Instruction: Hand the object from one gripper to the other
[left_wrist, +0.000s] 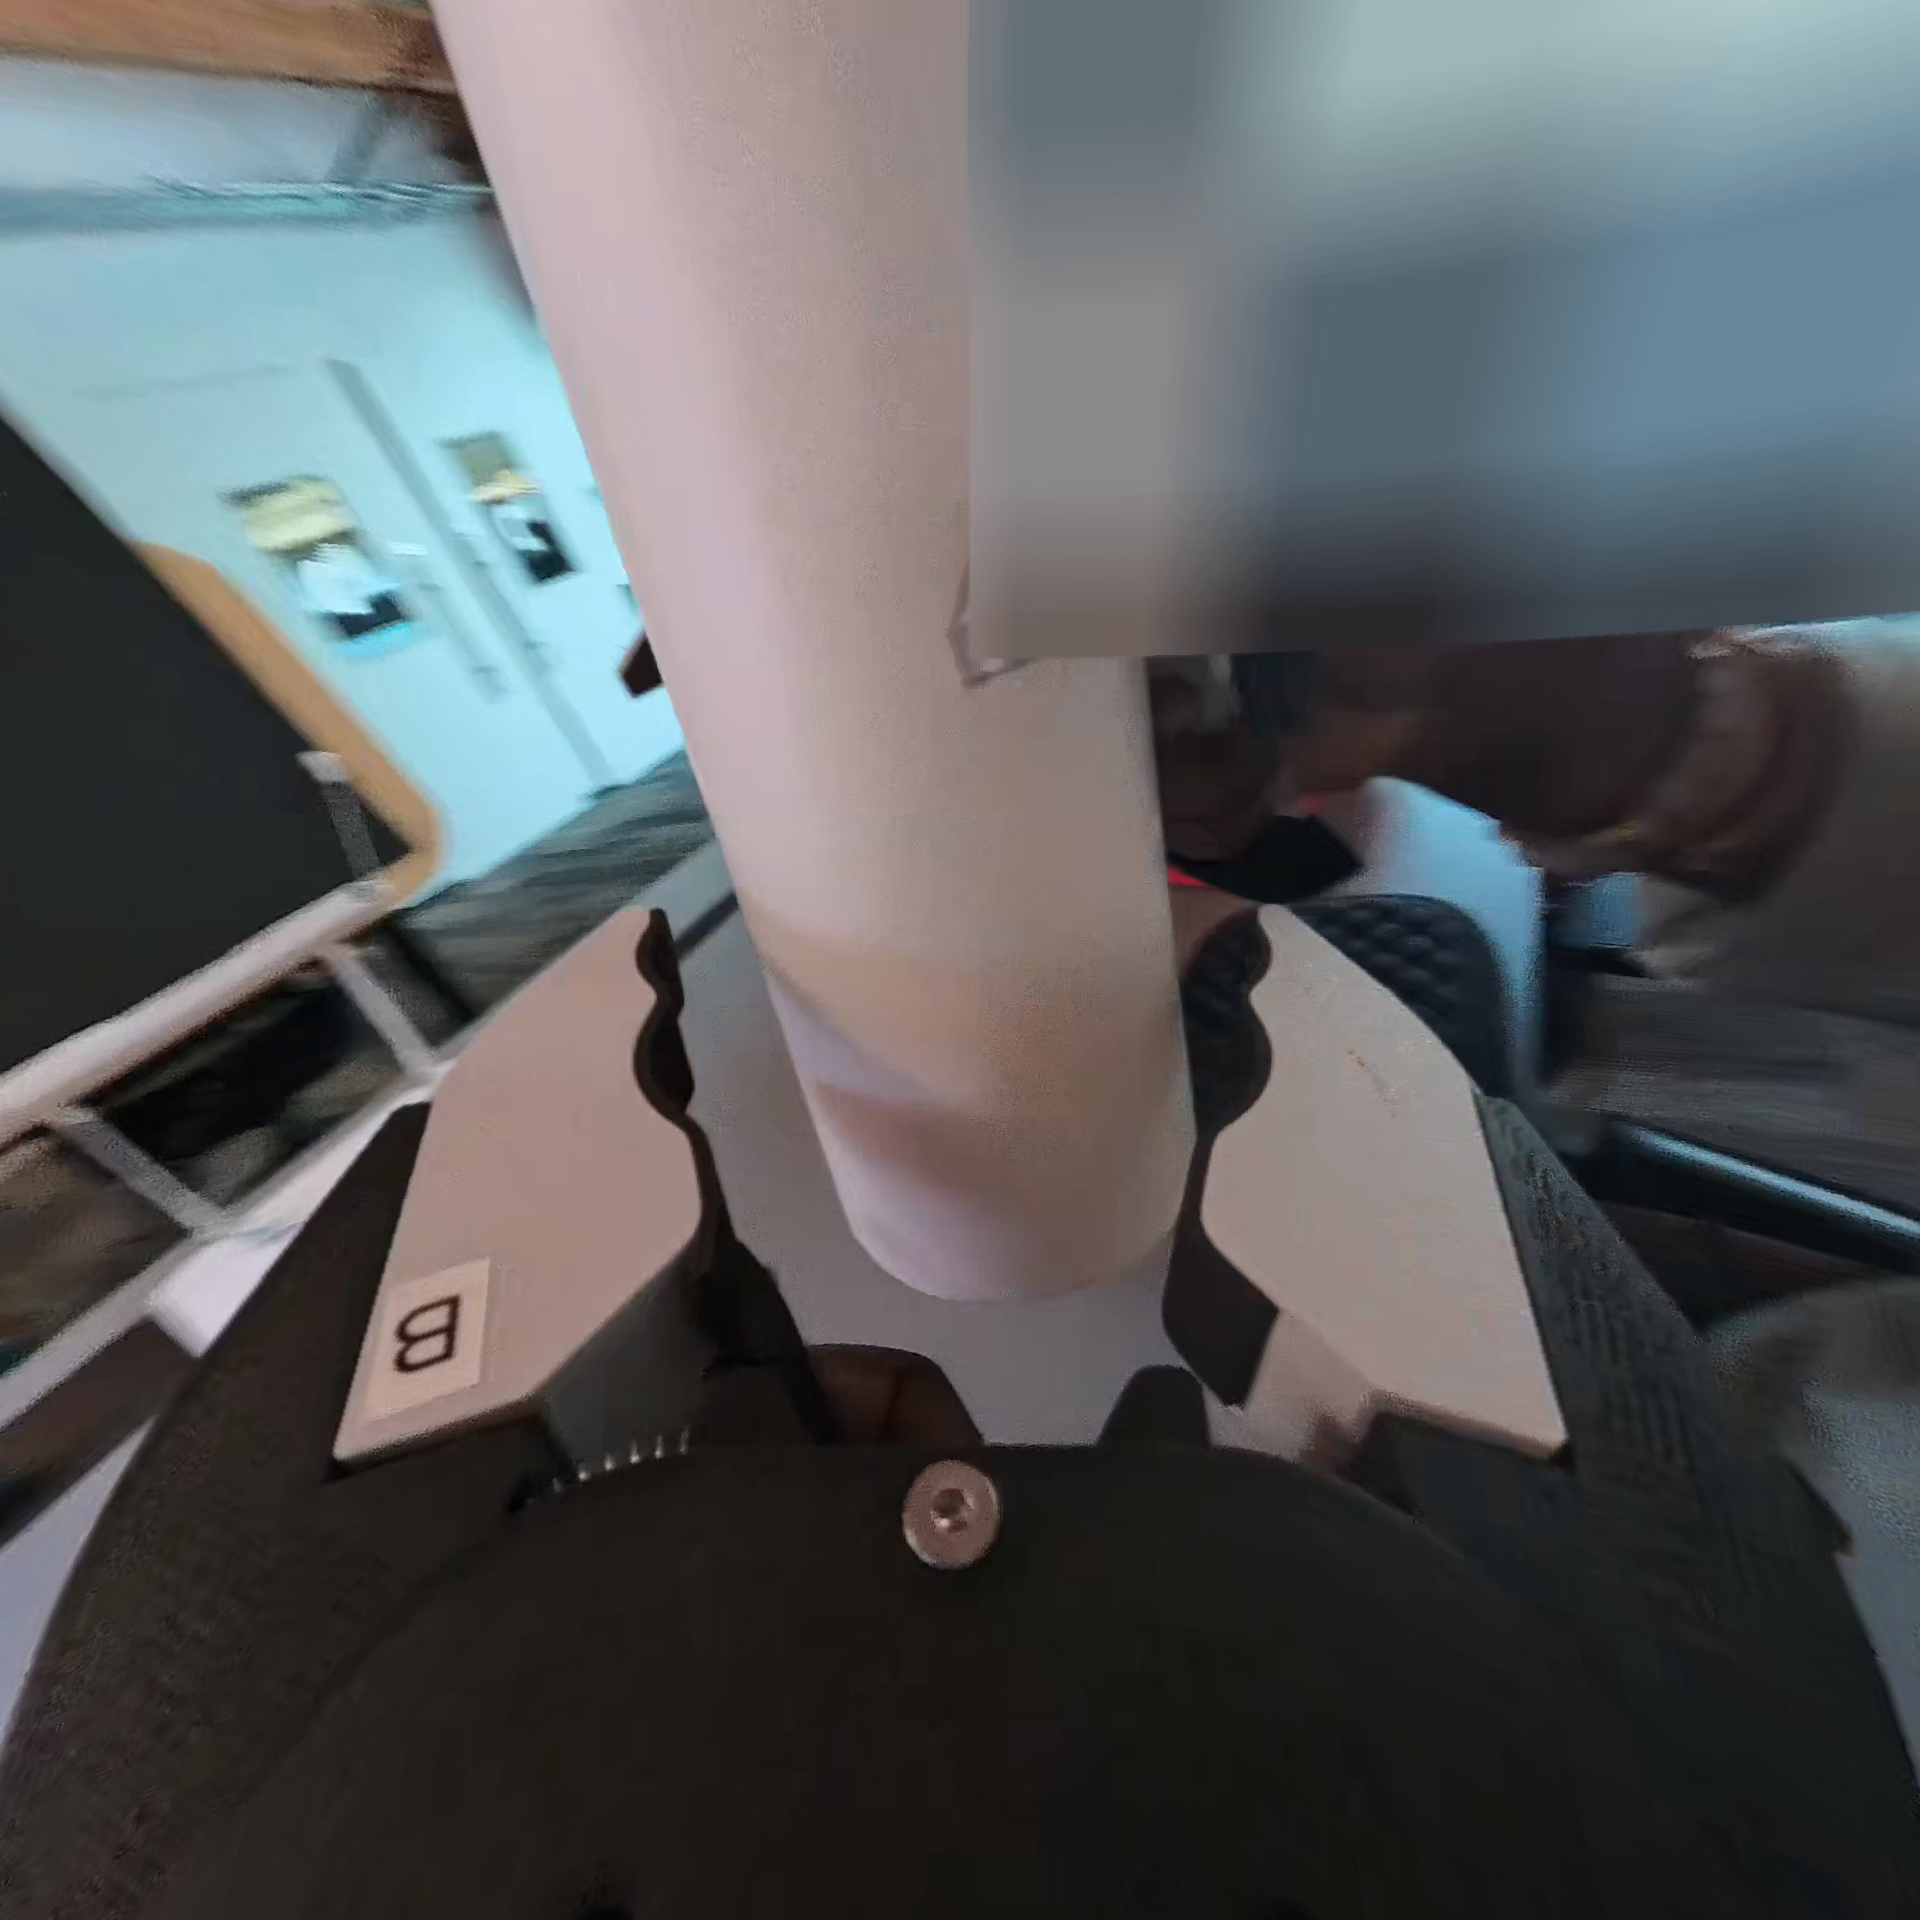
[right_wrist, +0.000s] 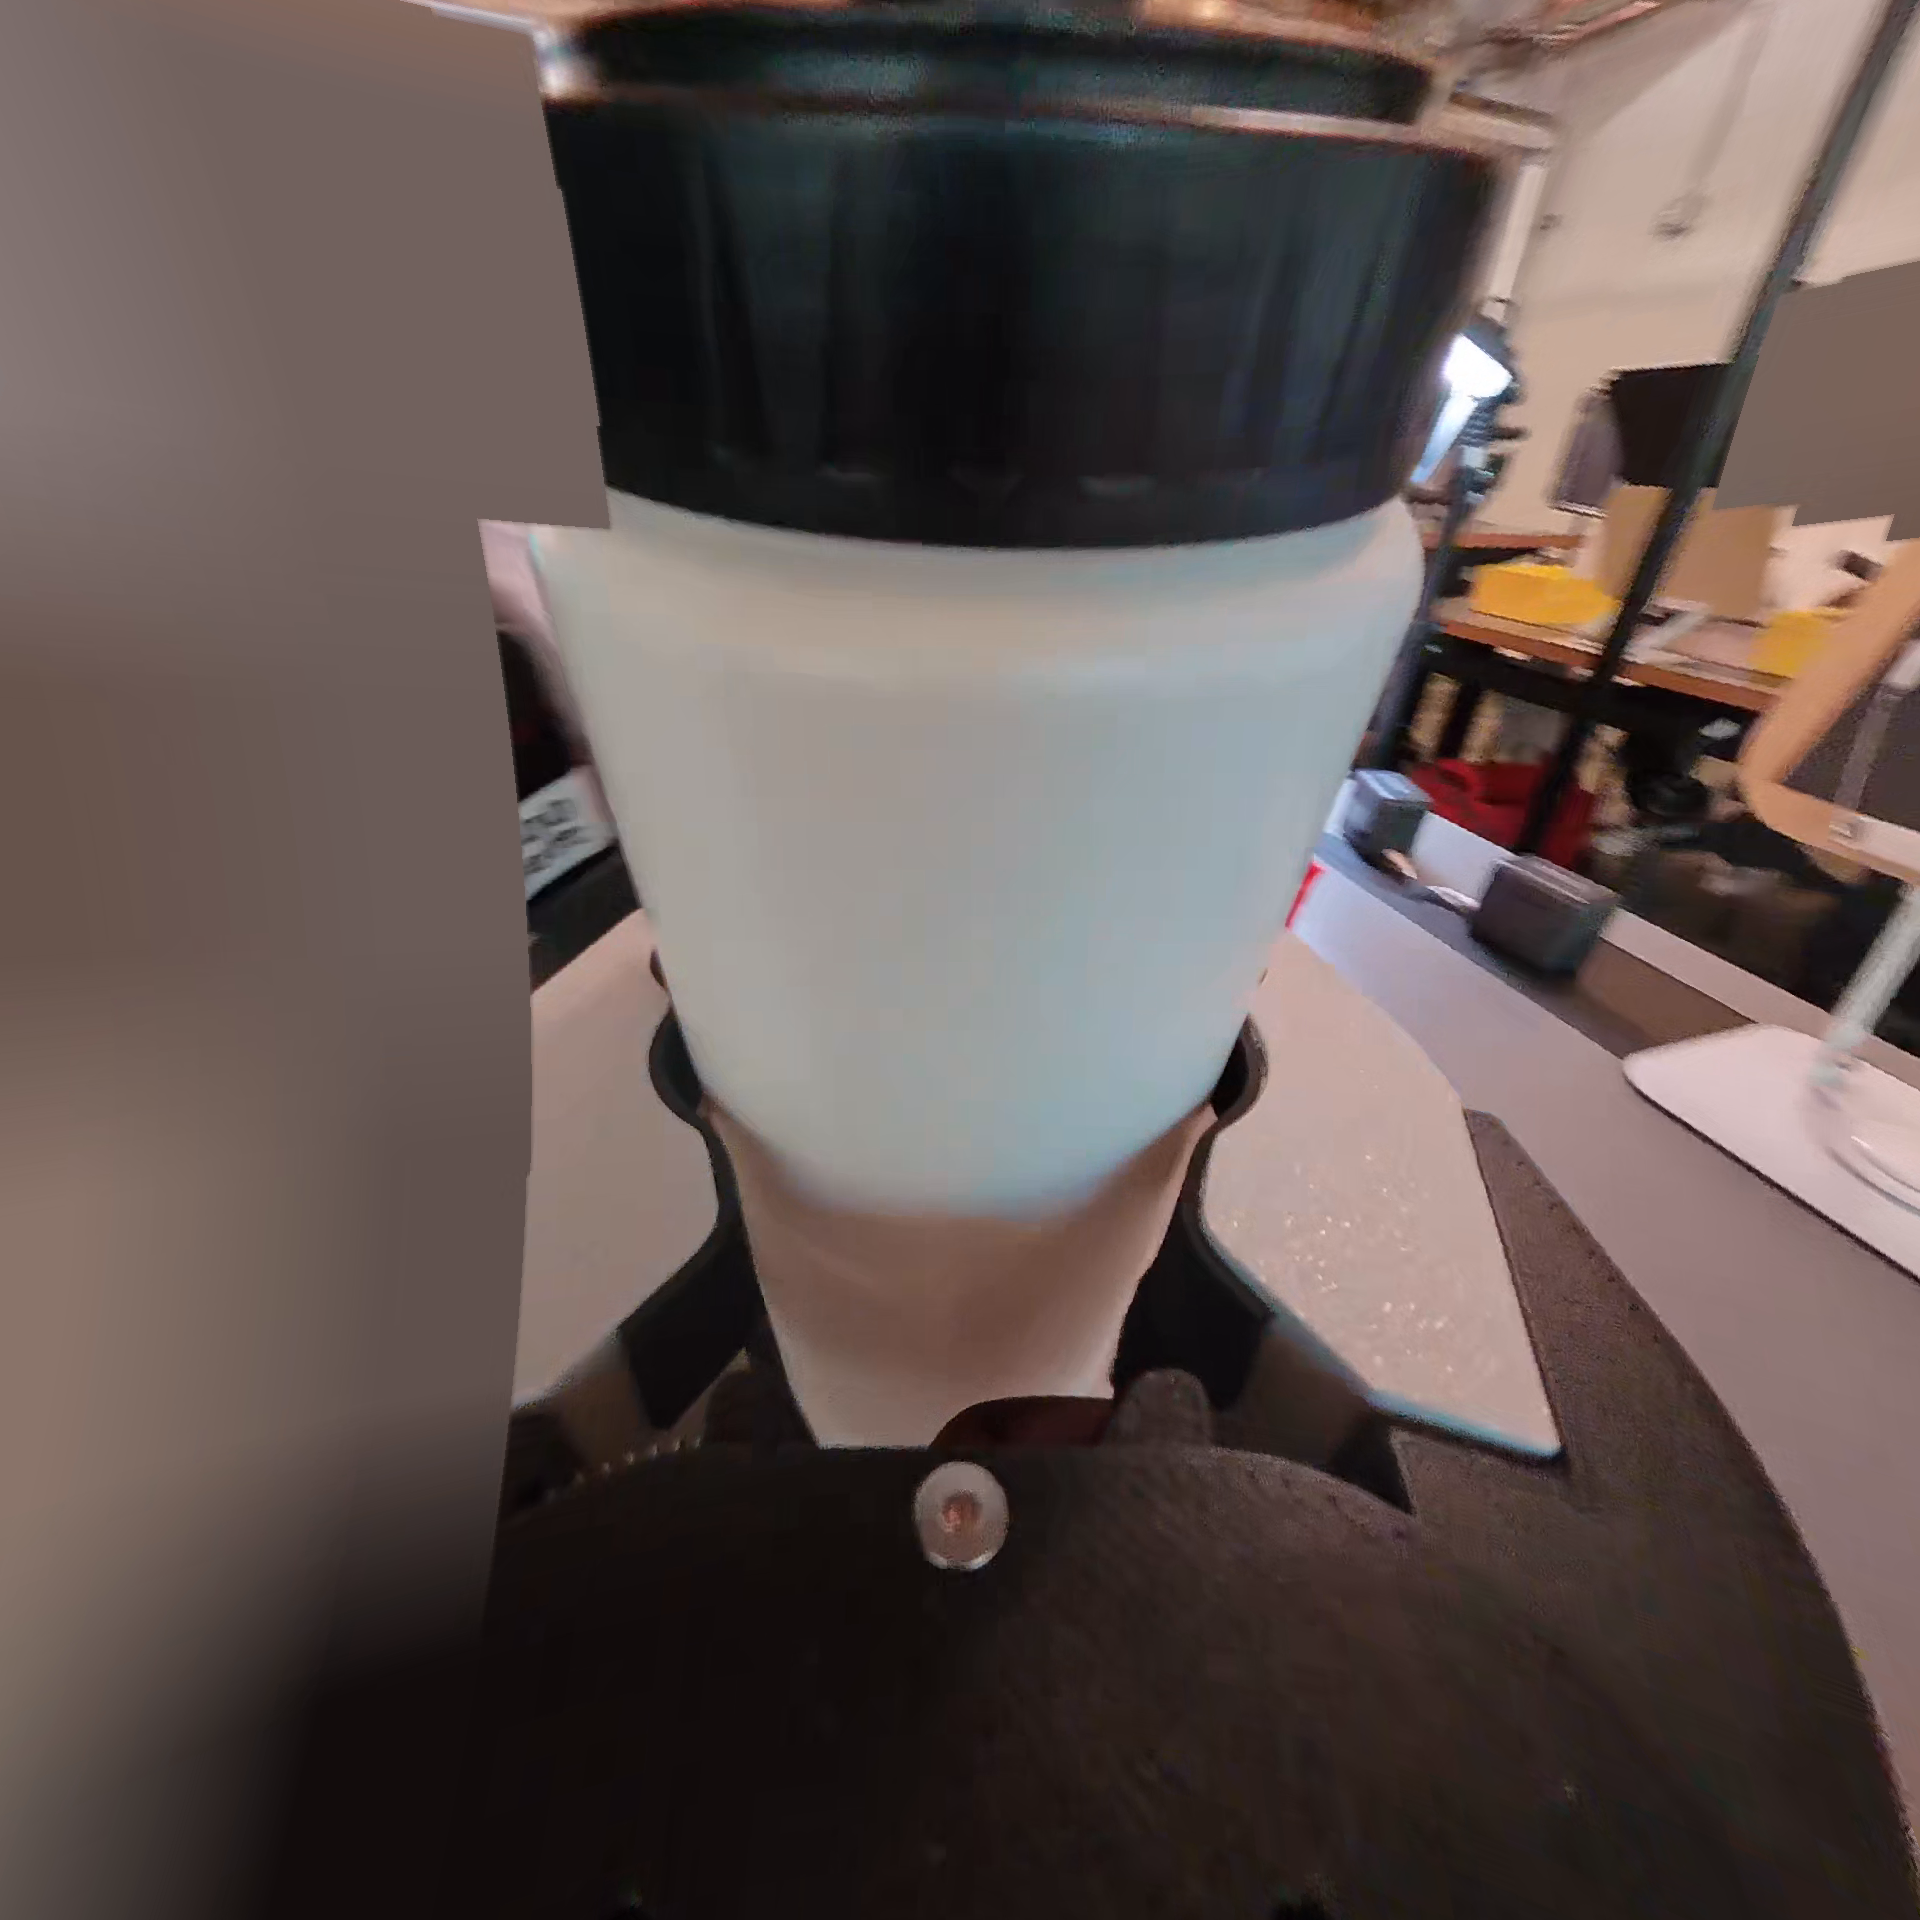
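Note:
A white bottle with a black ribbed cap fills the right wrist view. My right gripper is shut on it, both black pads pressing its lower body, cap pointing away. In the left wrist view the same pale bottle runs up out of frame, its rounded base between the fingers of my left gripper. That gripper is open around it: a clear gap shows at the left pad, while the right pad is at the bottle's side. The cap is out of frame there.
A grey table lies below, with a white lamp base and a dark grey box on it. Shelves with yellow bins stand behind. A black wood-edged panel and a black mesh chair are near the left gripper.

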